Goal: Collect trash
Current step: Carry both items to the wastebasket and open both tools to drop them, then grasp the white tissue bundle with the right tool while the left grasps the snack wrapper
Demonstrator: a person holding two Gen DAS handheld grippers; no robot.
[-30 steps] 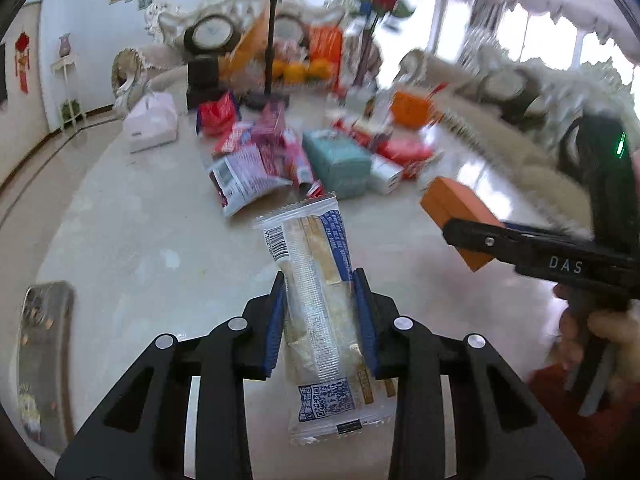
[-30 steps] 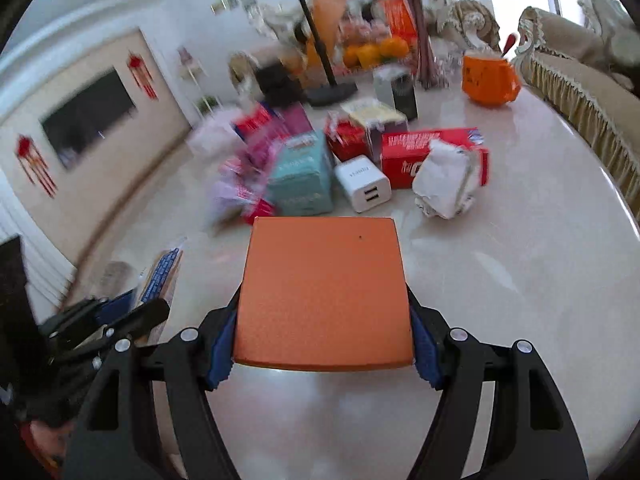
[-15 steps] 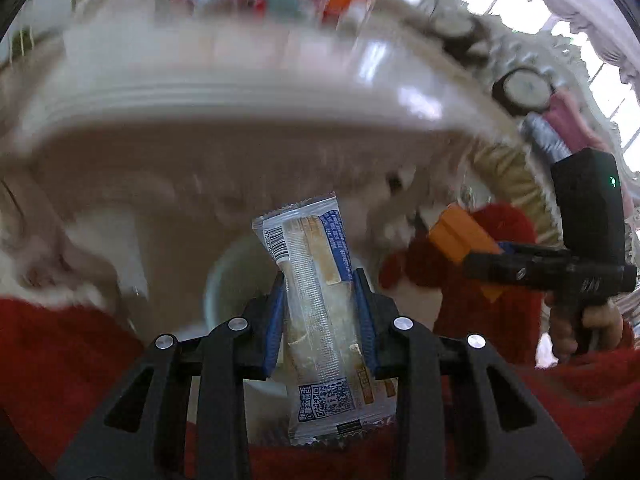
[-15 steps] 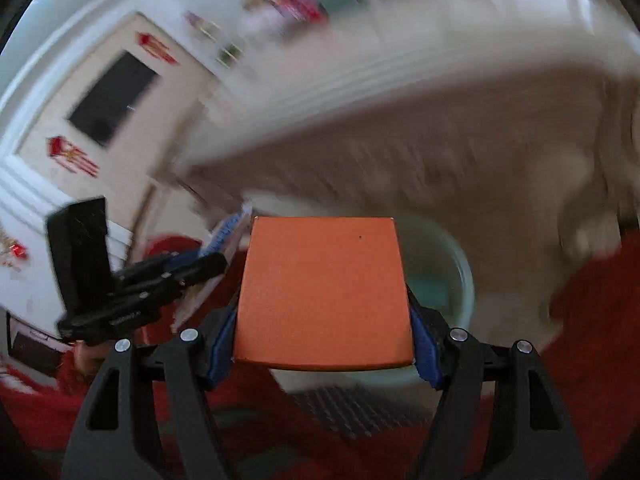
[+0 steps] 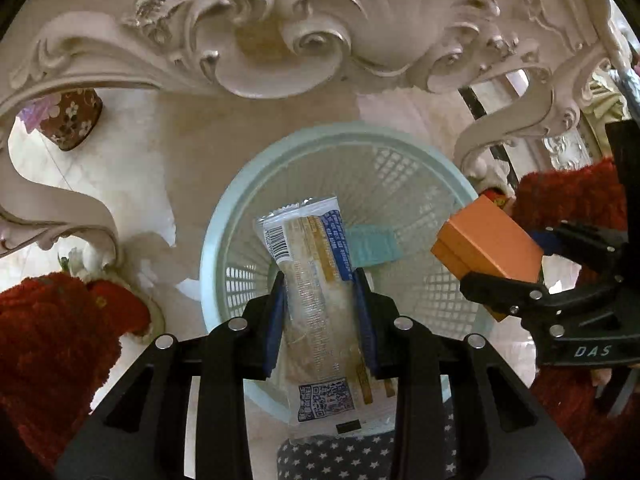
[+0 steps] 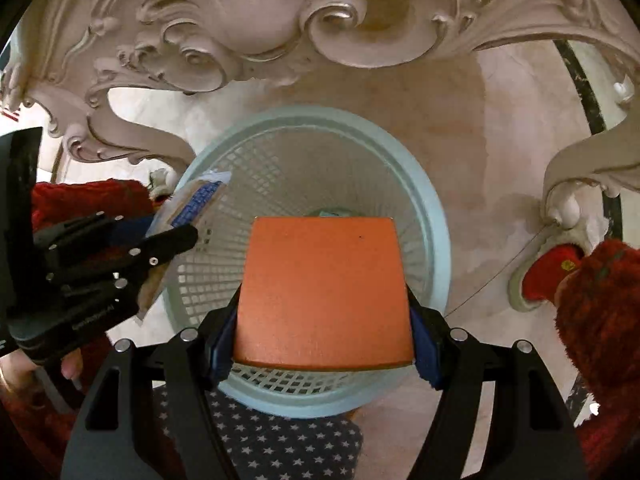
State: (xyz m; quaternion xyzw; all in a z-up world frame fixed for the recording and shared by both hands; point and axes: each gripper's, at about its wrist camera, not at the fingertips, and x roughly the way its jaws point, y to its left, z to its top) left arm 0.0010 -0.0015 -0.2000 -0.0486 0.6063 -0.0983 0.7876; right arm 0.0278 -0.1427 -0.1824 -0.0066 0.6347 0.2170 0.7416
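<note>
Snack wrapper [image 5: 320, 276]: clamped between the jaws of the left gripper [image 5: 320, 320], held over the basket.
Orange box [image 6: 324, 292]: squeezed by the right gripper [image 6: 324, 344], also above the basket.
Basket [image 5: 224, 240]: pale green mesh bin on the floor, a teal item [image 5: 370, 246] inside.
Table frame [image 5: 260, 20]: carved cream scrollwork beyond the basket.

My left gripper [image 5: 320, 312] points downward, its blue-padded jaws closed on a snack wrapper [image 5: 316, 300]. My right gripper [image 6: 324, 320], just beside it at about the same height, also points down, its jaws clamped on an orange box [image 6: 324, 288].
</note>
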